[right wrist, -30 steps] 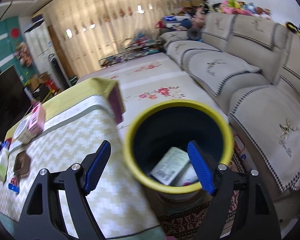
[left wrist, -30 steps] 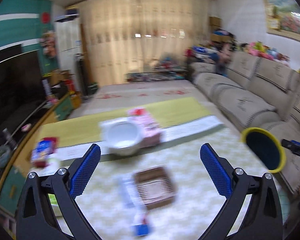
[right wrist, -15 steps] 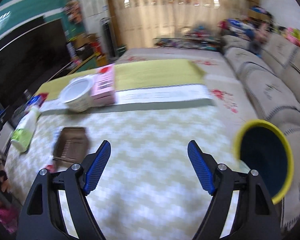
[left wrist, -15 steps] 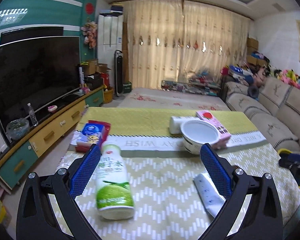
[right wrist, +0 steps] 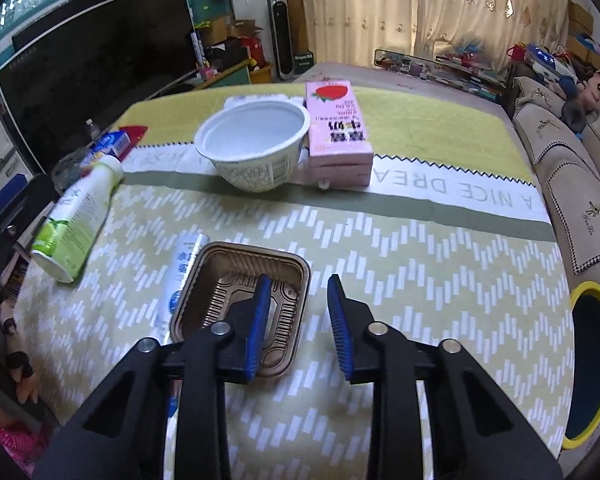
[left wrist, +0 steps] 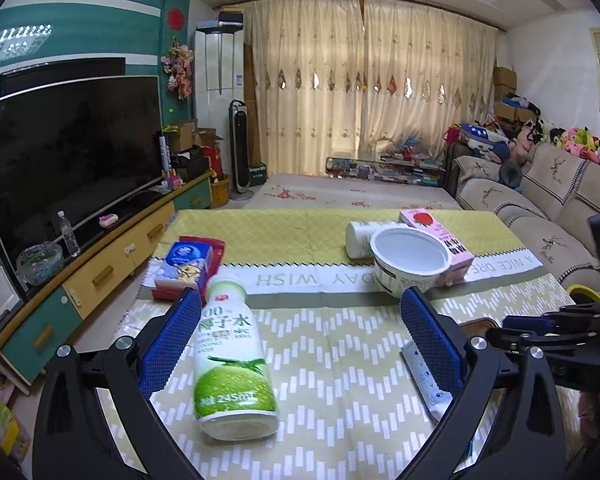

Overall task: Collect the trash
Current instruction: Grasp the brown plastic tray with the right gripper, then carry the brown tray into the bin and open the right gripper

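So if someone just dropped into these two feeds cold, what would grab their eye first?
Probably the green-and-white drink bottle lying on its side on the zigzag tablecloth, right between the left gripper's wide-open fingers. Next, the brown ribbed tray under the right gripper, whose jaws have just been closing, one finger over the tray's floor. Behind sit a white bowl and a pink strawberry carton.
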